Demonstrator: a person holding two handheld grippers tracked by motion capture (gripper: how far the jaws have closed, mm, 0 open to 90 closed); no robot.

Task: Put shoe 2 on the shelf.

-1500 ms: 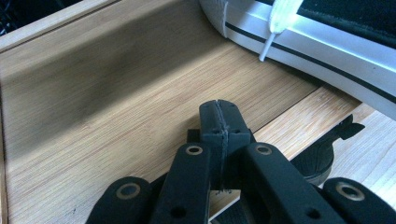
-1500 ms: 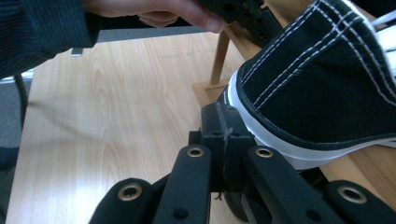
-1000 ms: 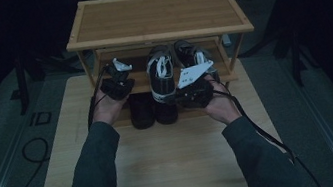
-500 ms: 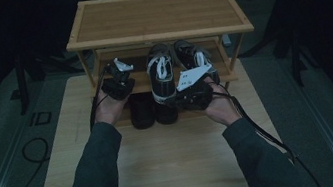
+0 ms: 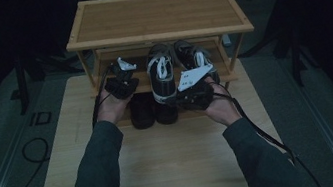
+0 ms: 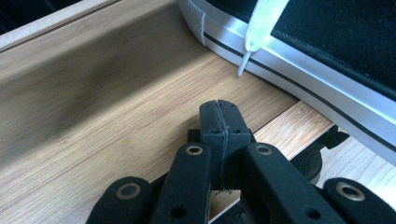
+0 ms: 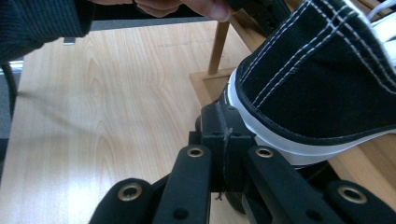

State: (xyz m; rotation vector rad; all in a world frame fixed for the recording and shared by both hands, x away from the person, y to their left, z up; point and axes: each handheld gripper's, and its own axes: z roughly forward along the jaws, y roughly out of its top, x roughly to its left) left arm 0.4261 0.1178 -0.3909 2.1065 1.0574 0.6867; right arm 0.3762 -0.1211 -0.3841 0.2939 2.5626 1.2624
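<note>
A person holds a gripper in each hand in front of a low bamboo shoe rack that stands at the far end of a light wooden table. On the rack's lower shelf sit two black canvas sneakers with white soles and white laces: the left sneaker just beside the right sneaker, both with their heels toward the person. A pair of dark shoes stands on the table under the shelf's front edge, between the two hands.

The left gripper points into the open part of the lower shelf, left of the sneakers. Its jaws are pressed together with nothing between them, seen in the left gripper view over bare bamboo, near the white sole and a lace tip of the left sneaker.

The right gripper is at the shelf's front edge by the heel of the left sneaker. In the right gripper view its jaws are also pressed together and empty, with the sneaker's heel just beside the tips; whether they touch the sole I cannot tell.
</note>
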